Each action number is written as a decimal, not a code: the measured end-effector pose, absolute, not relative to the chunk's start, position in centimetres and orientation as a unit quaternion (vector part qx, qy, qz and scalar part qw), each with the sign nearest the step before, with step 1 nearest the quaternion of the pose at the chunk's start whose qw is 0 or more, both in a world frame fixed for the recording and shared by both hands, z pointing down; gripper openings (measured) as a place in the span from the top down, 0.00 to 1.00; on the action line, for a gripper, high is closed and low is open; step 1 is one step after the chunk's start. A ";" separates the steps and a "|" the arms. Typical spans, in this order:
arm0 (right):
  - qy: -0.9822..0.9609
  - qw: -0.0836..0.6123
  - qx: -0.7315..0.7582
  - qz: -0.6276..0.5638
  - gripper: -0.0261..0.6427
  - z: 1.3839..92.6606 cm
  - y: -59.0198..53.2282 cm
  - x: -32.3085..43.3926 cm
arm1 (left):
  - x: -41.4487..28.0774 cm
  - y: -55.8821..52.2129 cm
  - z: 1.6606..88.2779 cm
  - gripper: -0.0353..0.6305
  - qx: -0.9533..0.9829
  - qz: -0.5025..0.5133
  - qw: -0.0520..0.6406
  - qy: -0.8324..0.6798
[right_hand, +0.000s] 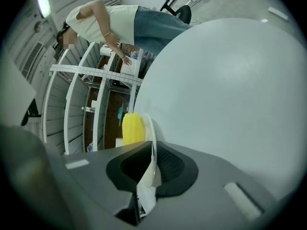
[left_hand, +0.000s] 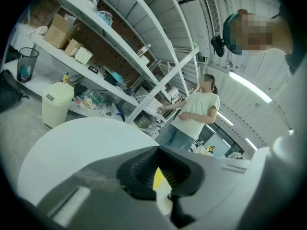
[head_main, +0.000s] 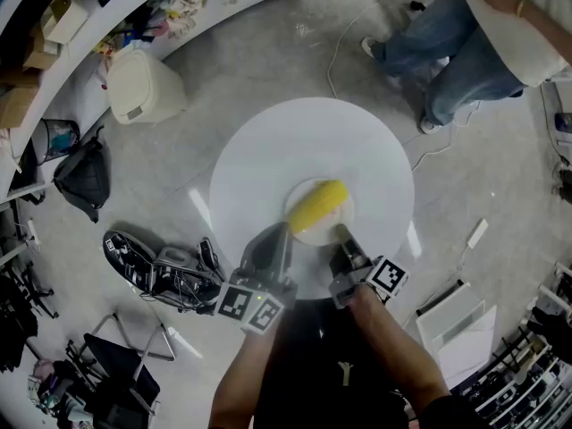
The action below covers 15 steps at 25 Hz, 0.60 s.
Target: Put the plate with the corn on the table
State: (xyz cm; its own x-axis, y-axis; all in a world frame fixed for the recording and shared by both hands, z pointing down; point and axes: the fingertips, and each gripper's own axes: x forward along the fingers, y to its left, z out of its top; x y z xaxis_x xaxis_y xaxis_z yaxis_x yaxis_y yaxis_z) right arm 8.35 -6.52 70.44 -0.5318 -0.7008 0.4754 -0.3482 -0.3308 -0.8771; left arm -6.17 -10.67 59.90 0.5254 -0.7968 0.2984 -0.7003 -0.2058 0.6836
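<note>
Plate (head_main: 312, 233) with corn (head_main: 318, 204) at table's (head_main: 268, 141) 6 o'clock side; underside hidden, so contact unclear. Left gripper (head_main: 284, 231) clamps rim at 8 o'clock, right gripper (head_main: 340, 233) at 4. Corn covers most of plate.

There is one round white table (head_main: 268, 150), and on it are one small round white plate (head_main: 327, 231) and one yellow corn cob (head_main: 318, 204). There are two grey two-jaw grippers, the left gripper (head_main: 279, 232) and the right gripper (head_main: 341, 235). On the floor are one cream lidded plastic bin (head_main: 143, 85) and one black fabric bag (head_main: 82, 175). One person in a white top and blue jeans (head_main: 474, 43) stands nearby.
</note>
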 end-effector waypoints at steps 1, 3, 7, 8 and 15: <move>0.562 0.128 -0.467 -0.671 0.90 70.4 -6.4 8.4 | -6.1 -10.7 59.9 0.94 0.774 -0.060 0.404 -0.483; 0.565 0.122 -0.465 -0.671 0.88 70.4 -6.3 8.2 | -6.0 -10.6 59.9 0.94 0.774 -0.061 0.404 -0.483; 0.558 0.112 -0.467 -0.677 0.86 70.4 -6.0 7.9 | -5.9 -10.5 60.0 0.94 0.774 -0.061 0.406 -0.482; 0.556 0.105 -0.470 -0.678 0.85 70.5 -5.9 8.0 | -5.9 -10.5 60.1 0.94 0.774 -0.061 0.406 -0.482; 0.512 0.056 -0.503 -0.694 0.80 70.8 -4.7 8.9 | -5.8 -10.6 60.2 0.94 0.773 -0.063 0.408 -0.482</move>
